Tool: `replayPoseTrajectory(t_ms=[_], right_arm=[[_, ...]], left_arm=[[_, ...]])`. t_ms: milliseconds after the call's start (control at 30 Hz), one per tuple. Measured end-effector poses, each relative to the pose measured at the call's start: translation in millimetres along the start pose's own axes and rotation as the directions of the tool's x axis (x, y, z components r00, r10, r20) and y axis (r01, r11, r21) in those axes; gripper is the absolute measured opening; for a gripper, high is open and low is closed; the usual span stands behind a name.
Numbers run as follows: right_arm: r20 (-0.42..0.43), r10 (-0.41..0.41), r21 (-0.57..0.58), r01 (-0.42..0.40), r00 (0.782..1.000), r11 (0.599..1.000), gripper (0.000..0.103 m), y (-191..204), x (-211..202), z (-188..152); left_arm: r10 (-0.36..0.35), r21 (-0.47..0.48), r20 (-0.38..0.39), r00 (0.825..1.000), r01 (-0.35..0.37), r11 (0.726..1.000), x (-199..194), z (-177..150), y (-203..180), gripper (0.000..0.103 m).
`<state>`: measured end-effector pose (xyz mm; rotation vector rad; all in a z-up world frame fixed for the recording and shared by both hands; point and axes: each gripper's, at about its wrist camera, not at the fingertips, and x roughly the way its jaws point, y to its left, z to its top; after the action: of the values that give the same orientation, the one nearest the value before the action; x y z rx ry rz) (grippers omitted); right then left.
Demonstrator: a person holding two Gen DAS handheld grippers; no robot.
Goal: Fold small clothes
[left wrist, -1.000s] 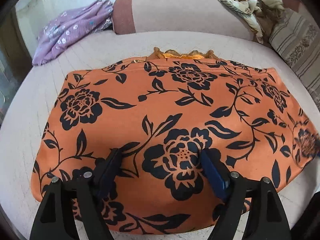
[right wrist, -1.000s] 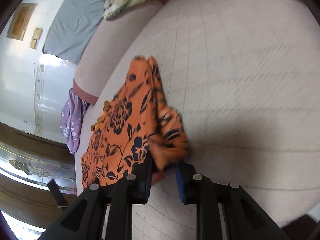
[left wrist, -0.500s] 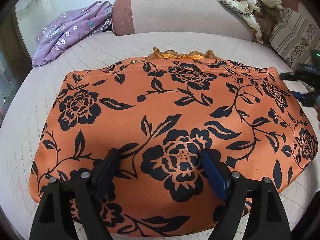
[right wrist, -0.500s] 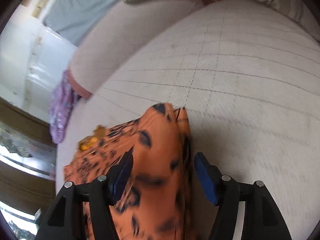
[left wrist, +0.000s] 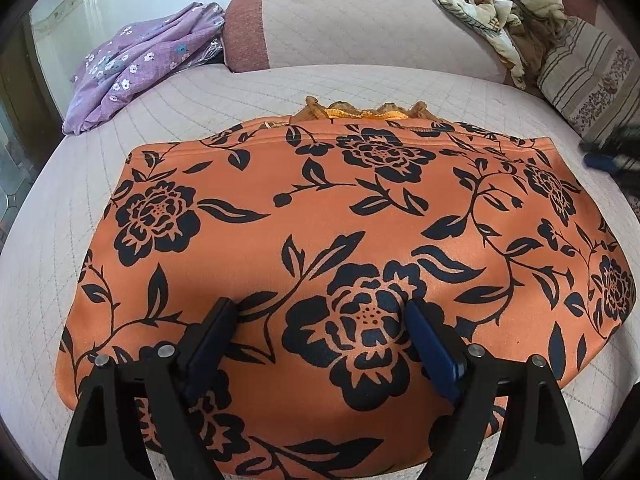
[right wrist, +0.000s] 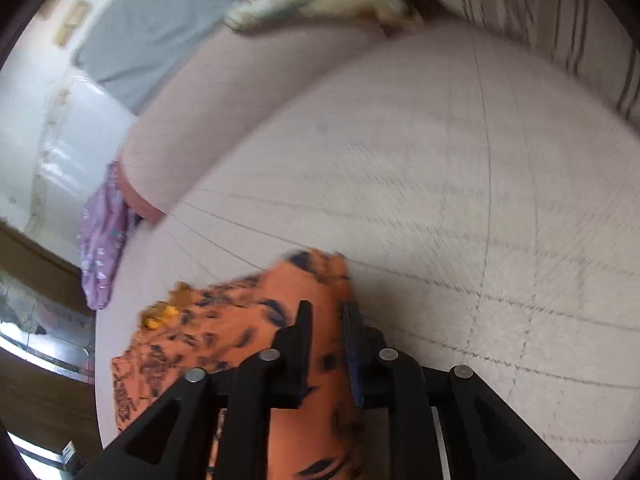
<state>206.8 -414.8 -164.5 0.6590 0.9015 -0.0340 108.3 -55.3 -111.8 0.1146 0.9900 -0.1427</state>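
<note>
Between our right gripper's (right wrist: 326,322) narrowed jaws, low and centre in the right wrist view, sits the side edge of the orange floral garment (left wrist: 340,248). Those jaws have just been closing, and the blur leaves us only fairly sure the pads actually pinch the cloth. Low in the left wrist view, our left gripper (left wrist: 320,316) stands wide over the garment's near part, nothing held, its fingertips (left wrist: 218,320) at the cloth. The garment lies spread flat on the pale quilted cushion (left wrist: 360,84), filling the middle of the frame. We judge it light, soft and limp, perhaps slightly slick, so it would sag from one point; hems and corners look like the best places to grip. A purple floral cloth (left wrist: 136,76) lies upper left.
</note>
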Motion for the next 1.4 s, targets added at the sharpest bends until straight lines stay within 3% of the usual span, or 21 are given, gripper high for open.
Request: replayPoseTrajectory(t_ms=[67,100,133,167,233,267,300,333,367,400,500,600,667,700,767,833,933,1067,1200,1267,1400], right_arm=[[0.025,0.055,-0.036,-0.054,0.998,0.998,0.044,21,-18,-7],[0.02,0.092,-0.053,-0.091,0.996,0.994,0.07,31,-23,-13],[0.002,0.133,-0.068,-0.132,0.991,0.989,0.078,39,-27,-22],[-0.038,0.201,-0.08,-0.203,0.979,0.976,0.078,48,-25,-33],[-0.109,0.244,-0.066,-0.252,0.964,0.965,0.077,49,-8,-46],[-0.154,0.209,-0.038,-0.217,0.966,0.975,0.076,38,7,-52],[-0.179,0.149,0.003,-0.151,0.972,0.989,0.07,24,19,-56],[-0.179,0.131,0.074,-0.119,0.975,0.99,0.054,7,24,-59],[-0.14,0.158,0.143,-0.138,0.977,0.98,0.054,-5,17,-60],[-0.114,0.17,0.155,-0.151,0.979,0.976,0.057,-4,8,-60],[-0.066,0.17,0.045,-0.167,0.983,0.985,0.065,18,-21,-67],[-0.112,0.246,-0.025,-0.25,0.963,0.968,0.069,36,-27,-85],[-0.165,0.18,-0.034,-0.188,0.97,0.982,0.069,24,-13,-92],[-0.197,0.119,0.003,-0.12,0.973,0.993,0.062,11,-2,-95],[-0.152,0.165,0.086,-0.154,0.974,0.984,0.061,-3,-10,-95],[-0.101,0.123,0.021,-0.122,0.987,0.992,0.067,9,-34,-94],[-0.062,0.165,-0.021,-0.166,0.984,0.986,0.068,22,-58,-103],[-0.104,0.241,0.075,-0.234,0.965,0.969,0.069,22,-72,-149],[-0.15,0.243,0.23,-0.205,0.958,0.951,0.069,-7,-58,-193],[-0.11,0.271,0.302,-0.228,0.956,0.926,0.069,-21,-54,-193],[-0.051,0.226,0.33,-0.197,0.973,0.923,0.074,-28,-52,-171]], left_arm=[[-0.001,0.0,-0.007,1.0,0.001,1.0,1,1,0,0.087],[-0.002,-0.001,-0.013,1.0,0.002,1.0,1,1,0,0.087],[-0.003,-0.003,-0.019,1.0,0.003,1.0,1,2,0,0.087],[-0.003,-0.003,-0.025,1.0,0.003,1.0,1,3,1,0.087],[-0.001,-0.004,-0.036,0.999,0.001,1.0,0,5,1,0.087],[-0.004,-0.012,-0.043,0.999,0.004,1.0,-3,6,2,0.087],[-0.01,-0.019,-0.046,0.999,0.01,1.0,-5,7,3,0.087],[-0.015,-0.025,-0.046,0.999,0.014,1.0,-9,7,4,0.087],[-0.014,-0.03,-0.038,0.999,0.013,0.999,-13,6,6,0.087],[-0.011,-0.034,-0.029,1.0,0.01,0.999,-14,5,7,0.087],[-0.003,-0.05,-0.049,0.999,0.001,0.999,-10,4,10,0.087],[-0.002,-0.058,-0.045,0.999,-0.001,0.998,-10,3,10,0.087],[-0.008,-0.054,-0.05,0.999,0.005,0.999,-11,3,9,0.087],[-0.012,-0.052,-0.052,0.999,0.009,0.999,-13,3,9,0.087],[-0.014,-0.055,-0.04,0.999,0.011,0.998,-18,3,11,0.087],[-0.005,-0.065,-0.038,0.999,0.003,0.998,-21,2,15,0.087],[-0.011,-0.09,-0.035,0.999,0.008,0.996,-23,2,21,0.087],[-0.01,-0.12,-0.018,1.0,0.008,0.993,-29,-1,30,0.087],[-0.011,-0.143,-0.029,1.0,0.007,0.99,-25,-1,31,0.087],[-0.014,-0.139,-0.034,0.999,0.009,0.99,-24,-1,29,0.087],[-0.011,-0.129,-0.022,1.0,0.008,0.992,-26,1,21,0.087]])
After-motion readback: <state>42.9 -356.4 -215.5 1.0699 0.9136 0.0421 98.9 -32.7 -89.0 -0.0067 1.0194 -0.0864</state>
